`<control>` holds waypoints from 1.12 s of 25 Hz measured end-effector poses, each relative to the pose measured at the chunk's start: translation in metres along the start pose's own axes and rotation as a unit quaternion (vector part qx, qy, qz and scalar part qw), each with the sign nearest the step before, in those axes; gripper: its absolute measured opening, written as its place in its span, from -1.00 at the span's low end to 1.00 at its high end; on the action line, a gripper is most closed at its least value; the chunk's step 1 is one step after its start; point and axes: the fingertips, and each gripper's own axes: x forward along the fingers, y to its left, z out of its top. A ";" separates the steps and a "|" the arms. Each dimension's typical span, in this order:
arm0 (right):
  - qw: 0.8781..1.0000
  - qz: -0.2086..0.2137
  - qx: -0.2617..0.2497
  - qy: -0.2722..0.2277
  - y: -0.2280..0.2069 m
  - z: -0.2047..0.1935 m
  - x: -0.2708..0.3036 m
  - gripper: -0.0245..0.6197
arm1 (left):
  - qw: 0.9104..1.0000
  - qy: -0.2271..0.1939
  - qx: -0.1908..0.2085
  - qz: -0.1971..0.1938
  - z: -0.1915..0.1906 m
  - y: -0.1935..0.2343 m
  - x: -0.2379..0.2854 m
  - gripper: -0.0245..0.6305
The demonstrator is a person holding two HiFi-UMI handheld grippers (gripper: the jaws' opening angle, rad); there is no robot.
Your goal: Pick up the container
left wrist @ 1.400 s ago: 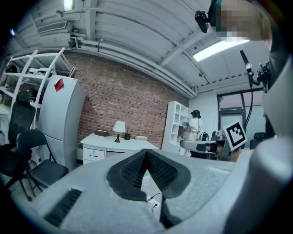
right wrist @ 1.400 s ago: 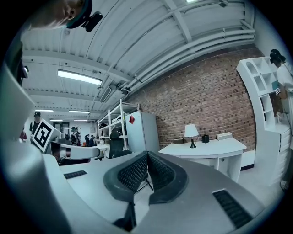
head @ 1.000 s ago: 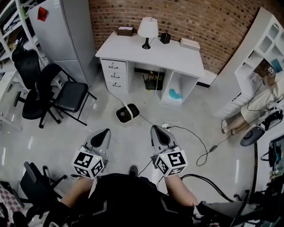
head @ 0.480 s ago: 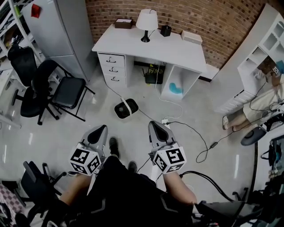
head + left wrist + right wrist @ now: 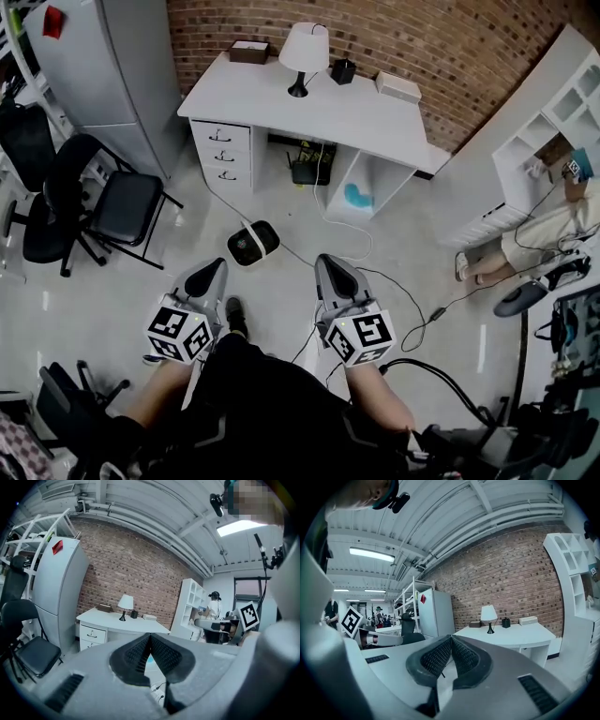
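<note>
A white desk point(image 5: 319, 108) stands against the brick wall, well ahead of both grippers. On it are a small black container point(image 5: 343, 71), a white lamp point(image 5: 307, 52), a brown box point(image 5: 248, 52) and a flat white box point(image 5: 398, 86). My left gripper point(image 5: 214, 272) and right gripper point(image 5: 330, 262) hover side by side over the floor, both shut with nothing between the jaws. The left gripper view shows the closed left gripper point(image 5: 150, 634) with the black container point(image 5: 134, 614) far behind it. In the right gripper view the shut right gripper point(image 5: 451, 638) points toward the desk and the container point(image 5: 506, 622).
A grey fridge point(image 5: 103, 66) and black chairs point(image 5: 122, 206) stand at the left. A round black-and-white device point(image 5: 253, 244) and cables point(image 5: 403, 300) lie on the floor before the desk. White shelving point(image 5: 553, 122) and a seated person point(image 5: 544, 234) are at the right.
The whole view has moved toward the desk and turned a little; a foot has stepped forward between the grippers. Both grippers stay shut and side by side.
</note>
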 end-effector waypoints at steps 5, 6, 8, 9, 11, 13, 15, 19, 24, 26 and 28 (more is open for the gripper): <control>1.000 -0.011 0.000 0.011 -0.013 0.002 0.054 -0.90 | 1.000 0.007 0.015 -0.007 0.011 0.040 0.035 -0.90; 1.000 -0.012 0.000 0.014 -0.014 0.003 0.064 -0.90 | 1.000 0.009 0.024 -0.010 0.013 0.046 0.041 -0.90; 1.000 -0.011 -0.003 0.018 -0.016 0.005 0.084 -0.90 | 1.000 0.009 0.022 -0.019 0.019 0.059 0.054 -0.90; 1.000 -0.011 -0.003 0.021 -0.018 0.006 0.095 -0.90 | 1.000 0.009 0.013 -0.021 0.021 0.067 0.061 -0.90; 1.000 -0.012 -0.002 0.026 -0.021 0.007 0.115 -0.90 | 1.000 0.015 -0.003 -0.021 0.021 0.084 0.072 -0.90; 1.000 -0.010 -0.004 0.027 -0.024 0.009 0.134 -0.90 | 0.999 0.023 -0.012 -0.020 0.021 0.100 0.084 -0.90; 1.000 -0.007 -0.008 0.025 -0.028 0.009 0.155 -0.90 | 0.999 0.029 -0.016 -0.021 0.021 0.117 0.095 -0.90; 0.999 -0.013 -0.007 0.035 -0.034 0.001 0.193 -0.90 | 0.999 0.041 -0.012 -0.032 0.019 0.143 0.112 -0.90; 0.999 -0.023 -0.010 0.043 -0.045 -0.001 0.225 -0.90 | 0.997 0.048 0.006 -0.058 0.026 0.160 0.136 -0.90; 0.998 -0.027 -0.006 0.050 -0.051 -0.005 0.235 -0.90 | 0.997 0.049 -0.007 -0.057 0.025 0.169 0.145 -0.90; 0.998 -0.027 -0.004 0.057 -0.055 -0.011 0.241 -0.90 | 0.997 0.057 -0.026 -0.052 0.018 0.175 0.151 -0.90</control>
